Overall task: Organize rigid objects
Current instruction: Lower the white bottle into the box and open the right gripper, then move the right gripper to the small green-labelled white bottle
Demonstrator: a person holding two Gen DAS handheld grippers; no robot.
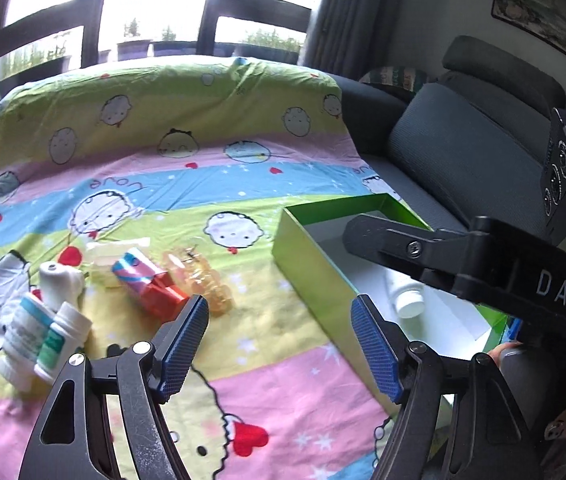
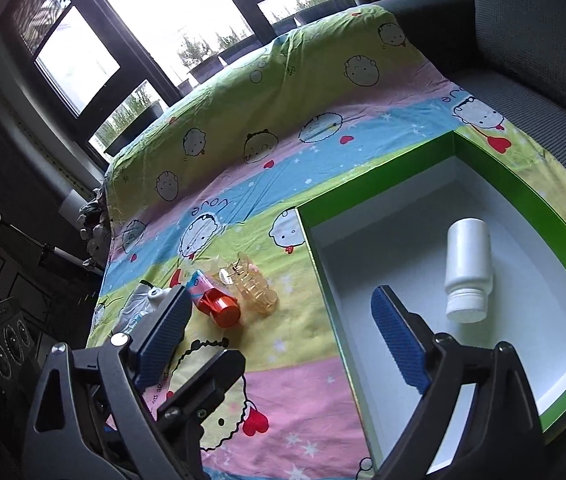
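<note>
Left wrist view looks down along its fingers over the cartoon bedsheet [image 1: 211, 184] toward the window. Right wrist view hovers close above the green box [image 2: 523, 184]; both share sheet and box.

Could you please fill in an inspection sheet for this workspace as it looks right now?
Surface: cartoon-print bedsheet spread over a sofa, wrinkled but flat enough.
Job's things: green box, open, holds one white bottle lying on its side. Still on the sheet: two labelled bottles, a white roll, a red-capped tube, a clear amber plastic piece.
Clutter: nothing seen beyond these.
Grippers: left gripper open, empty, over the sheet; right gripper open, empty, at the box's near edge.
Cables: nothing seen.
Surroundings: window, grey sofa cushion, wall picture.
</note>
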